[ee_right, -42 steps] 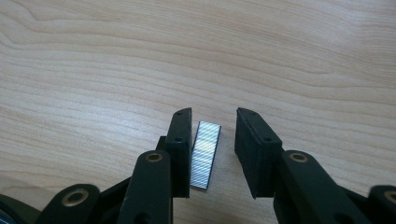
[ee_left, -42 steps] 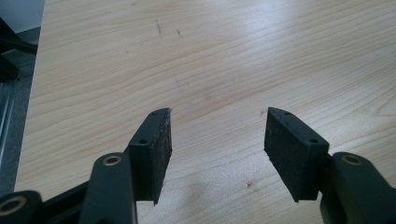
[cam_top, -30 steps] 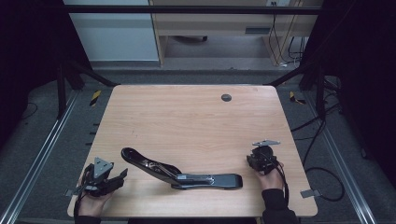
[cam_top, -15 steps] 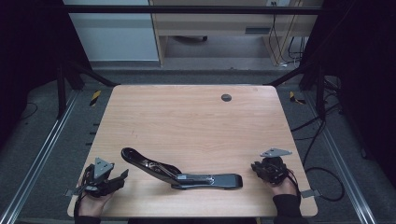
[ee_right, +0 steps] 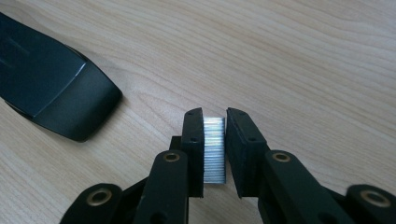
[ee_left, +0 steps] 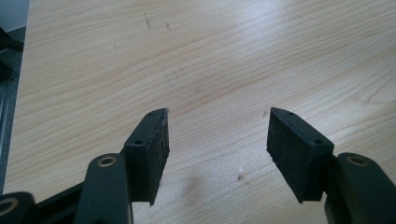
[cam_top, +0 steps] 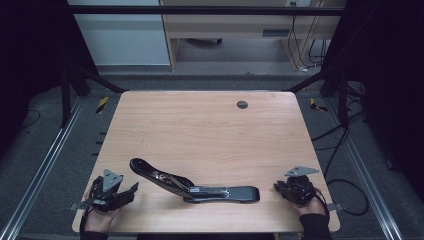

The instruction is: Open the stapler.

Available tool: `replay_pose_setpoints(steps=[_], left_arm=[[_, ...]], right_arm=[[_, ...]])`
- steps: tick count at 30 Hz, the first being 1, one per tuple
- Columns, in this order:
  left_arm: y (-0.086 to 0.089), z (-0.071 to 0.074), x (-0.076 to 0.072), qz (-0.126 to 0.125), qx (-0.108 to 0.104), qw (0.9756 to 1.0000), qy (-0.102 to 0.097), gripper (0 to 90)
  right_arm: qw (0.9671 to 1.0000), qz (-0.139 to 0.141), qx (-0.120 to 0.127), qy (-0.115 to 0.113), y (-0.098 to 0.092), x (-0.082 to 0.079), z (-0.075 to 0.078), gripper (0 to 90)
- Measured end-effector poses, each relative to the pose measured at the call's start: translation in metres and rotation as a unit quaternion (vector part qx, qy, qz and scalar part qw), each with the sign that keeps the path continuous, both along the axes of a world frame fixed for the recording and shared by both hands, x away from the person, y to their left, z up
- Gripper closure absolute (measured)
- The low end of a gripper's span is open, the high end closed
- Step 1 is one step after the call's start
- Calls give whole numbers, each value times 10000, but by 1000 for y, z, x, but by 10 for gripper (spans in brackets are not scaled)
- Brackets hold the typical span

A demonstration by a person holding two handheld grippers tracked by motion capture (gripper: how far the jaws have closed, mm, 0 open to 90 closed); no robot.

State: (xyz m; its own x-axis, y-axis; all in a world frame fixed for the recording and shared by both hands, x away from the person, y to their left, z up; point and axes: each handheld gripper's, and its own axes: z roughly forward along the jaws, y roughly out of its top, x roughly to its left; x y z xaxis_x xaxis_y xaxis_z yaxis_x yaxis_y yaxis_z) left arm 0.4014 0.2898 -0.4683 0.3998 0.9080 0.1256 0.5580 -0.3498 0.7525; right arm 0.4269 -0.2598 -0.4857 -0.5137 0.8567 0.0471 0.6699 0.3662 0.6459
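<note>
At the bench's near edge the right tongs [ee_right: 215,122] pinch a strip of staples [ee_right: 214,149], light, brittle and best held by its flat sides, the left tongs [ee_left: 217,133] gape empty, and the opened stapler [cam_top: 195,182] lies between them.

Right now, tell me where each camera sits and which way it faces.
High view: above the near edge, looking forward and down on the table, open stapler, both hands.
Left gripper view: on the left hand-held gripper, open jaws over bare wood.
Right gripper view: on the right hand-held gripper, jaws clamping a staple strip.
Shared: the stapler's base end, high and right views.
</note>
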Motion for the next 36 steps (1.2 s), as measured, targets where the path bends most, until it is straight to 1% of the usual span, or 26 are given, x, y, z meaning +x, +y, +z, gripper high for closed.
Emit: replay_pose_setpoints(steps=[4,6,7,9,11,12,13,14,17,18,20,21,22,23,24,25,26,27,28,29,30,31,32,34,35,36], left_arm=[[0,-1,1,-30,25,10000,28,383],[0,-1,1,-30,23,10000,35,383],[0,-1,1,-26,16,10000,36,383],[1,-1,1,-32,11,10000,39,382],[1,-2,1,-19,-29,10000,36,381],[1,-2,2,-19,-30,10000,48,381],[1,-2,2,-15,-41,10000,63,381],[1,-2,2,-19,-42,10000,65,381],[2,-2,2,-35,-34,10000,83,380],[2,-2,2,-29,-45,10000,76,380],[2,-2,2,-14,-57,10000,71,380],[1,-2,2,-18,-59,10000,75,380],[1,-2,2,-31,-44,10000,77,380],[1,-2,3,-33,-34,10000,76,380],[1,-2,3,-26,-44,10000,73,380],[1,-2,3,-29,-44,10000,78,380],[1,-2,2,-29,-36,10000,74,380],[1,-2,2,-23,-45,10000,70,380],[2,-2,2,-25,-39,10000,76,380],[2,-2,2,-18,-52,10000,71,380],[2,-2,2,-27,-39,10000,75,380],[1,-2,3,-25,-37,10000,73,380],[1,-2,3,-29,-39,10000,83,380],[1,-2,3,-36,-28,10000,84,380],[1,-2,3,-39,-18,10000,85,380],[1,-2,3,-40,-17,10000,87,380]], right_arm=[[9999,55,-80,34,1,1,-1,771],[10000,62,-70,29,2,1,-1,739],[10000,41,-28,36,2,1,0,714],[9999,58,-95,-46,2,1,1,652],[10000,46,-37,-6,3,1,5,570],[9998,143,-112,-107,2,1,5,545],[9997,171,-143,-127,2,1,6,530],[9994,226,-193,-203,3,1,8,506],[9990,160,-316,-266,5,1,11,480],[9992,88,-321,-233,5,1,12,483],[9992,57,-318,-235,6,1,14,493],[9989,39,-381,-261,5,1,15,484],[9989,-16,-395,-246,5,1,16,449],[9989,-83,-405,-239,4,2,16,456],[9991,-47,-382,-170,3,3,16,491],[9991,-6,-405,-153,2,3,17,508],[9988,5,-455,-172,2,3,17,541],[9987,9,-499,-128,2,3,18,580],[9987,32,-506,-105,2,3,18,573],[9986,60,-516,-131,2,4,20,560],[9987,8,-495,-96,2,3,21,566],[9987,59,-496,-130,1,4,22,594],[9987,126,-469,-148,0,4,22,610],[9992,230,-328,-68,-1,5,21,583],[9990,276,-360,-52,-1,5,20,569],[9986,292,-445,8,0,5,20,561]])
